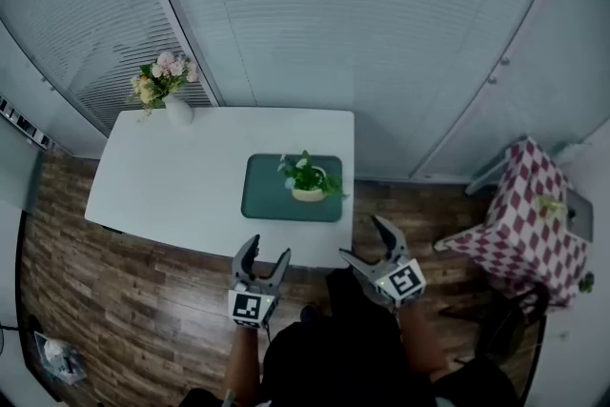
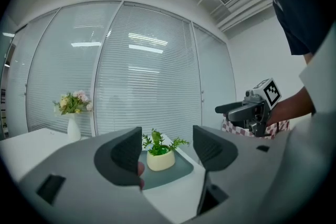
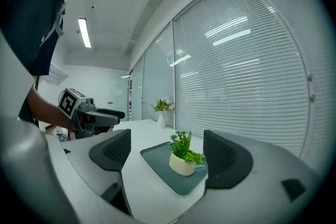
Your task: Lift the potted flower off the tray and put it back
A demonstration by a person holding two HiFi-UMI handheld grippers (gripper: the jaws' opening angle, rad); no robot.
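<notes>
A small green plant in a cream pot [image 1: 308, 180] [image 2: 159, 155] [image 3: 184, 159] stands upright on a dark green tray [image 1: 267, 197] [image 2: 181, 169] [image 3: 160, 161] on a white table [image 1: 172, 176]. My left gripper [image 1: 264, 260] [image 2: 167, 152] hangs open in front of the table's near edge, short of the tray. My right gripper [image 1: 367, 243] [image 3: 164, 150] is open too, just off the table's near right corner. Neither holds anything, and the pot shows between both pairs of jaws from a distance.
A white vase of pink and yellow flowers [image 1: 168, 91] [image 2: 72, 113] [image 3: 162, 110] stands at the table's far left corner. Blinds and glass walls run behind the table. A chair with a red checked cloth [image 1: 524, 224] stands to the right on the wooden floor.
</notes>
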